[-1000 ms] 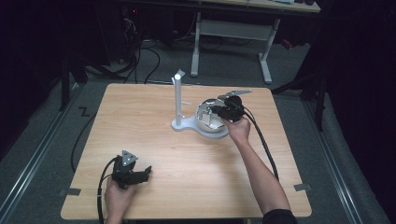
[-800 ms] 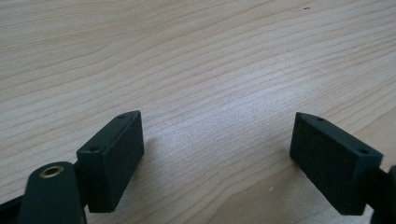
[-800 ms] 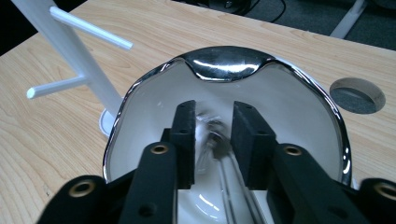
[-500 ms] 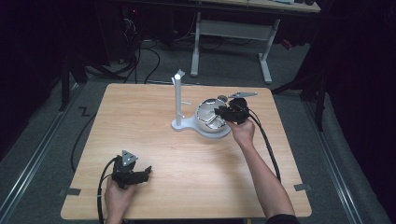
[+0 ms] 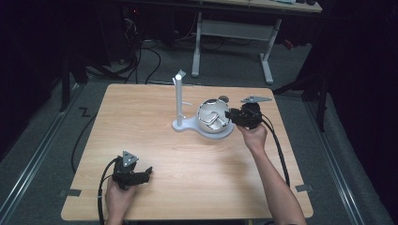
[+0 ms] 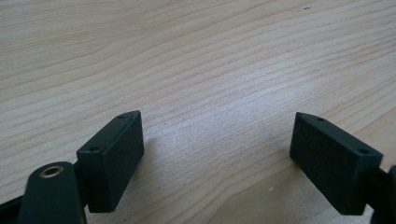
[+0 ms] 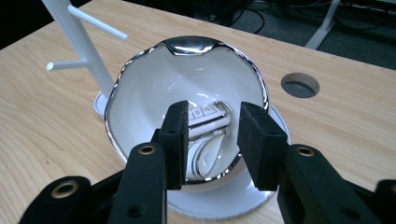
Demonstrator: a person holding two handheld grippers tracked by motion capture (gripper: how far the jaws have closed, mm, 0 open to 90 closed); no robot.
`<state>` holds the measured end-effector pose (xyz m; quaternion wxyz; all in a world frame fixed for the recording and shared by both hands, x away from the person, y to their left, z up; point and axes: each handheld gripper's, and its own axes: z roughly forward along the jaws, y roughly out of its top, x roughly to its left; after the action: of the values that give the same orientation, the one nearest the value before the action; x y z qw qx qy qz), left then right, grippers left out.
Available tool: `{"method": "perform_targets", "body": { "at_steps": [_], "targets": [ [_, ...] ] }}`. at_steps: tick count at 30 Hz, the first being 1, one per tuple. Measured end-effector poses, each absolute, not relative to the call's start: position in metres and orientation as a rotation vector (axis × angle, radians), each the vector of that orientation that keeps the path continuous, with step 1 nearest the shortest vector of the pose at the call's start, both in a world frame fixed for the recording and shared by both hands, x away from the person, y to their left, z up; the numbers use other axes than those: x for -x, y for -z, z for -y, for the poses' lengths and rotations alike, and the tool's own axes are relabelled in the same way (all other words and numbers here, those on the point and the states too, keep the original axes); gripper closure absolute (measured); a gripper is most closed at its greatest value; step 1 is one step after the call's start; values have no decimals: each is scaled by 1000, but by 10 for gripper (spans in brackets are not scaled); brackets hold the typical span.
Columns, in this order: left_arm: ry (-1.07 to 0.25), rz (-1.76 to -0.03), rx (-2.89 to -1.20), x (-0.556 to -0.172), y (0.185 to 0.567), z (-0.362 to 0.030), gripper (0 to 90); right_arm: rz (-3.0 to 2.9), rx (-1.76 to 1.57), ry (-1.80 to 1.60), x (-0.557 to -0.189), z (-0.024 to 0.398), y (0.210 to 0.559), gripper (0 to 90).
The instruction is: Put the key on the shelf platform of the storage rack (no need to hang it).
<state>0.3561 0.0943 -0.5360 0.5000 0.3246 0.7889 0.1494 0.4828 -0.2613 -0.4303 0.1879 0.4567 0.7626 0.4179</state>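
Chrome-rimmed white bowl (image 7: 187, 88) held a white key fob (image 7: 208, 122), right gripper (image 7: 212, 140) jaws just opening, gripping nothing, left gripper (image 6: 217, 154) jaws released over worktop (image 6: 196, 65).

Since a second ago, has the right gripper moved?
Yes. The right gripper has backed rightward off the bowl, away from the white post, its jaws just opening with nothing between them.
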Motion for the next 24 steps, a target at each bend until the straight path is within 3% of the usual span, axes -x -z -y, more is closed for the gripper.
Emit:
{"method": "perform_targets", "body": {
  "at_steps": [24],
  "targets": [
    [-363,-1907,-784,-356,536,-95,182,-2061,-1348,-1222,-442,311,416,584]
  ]
}}
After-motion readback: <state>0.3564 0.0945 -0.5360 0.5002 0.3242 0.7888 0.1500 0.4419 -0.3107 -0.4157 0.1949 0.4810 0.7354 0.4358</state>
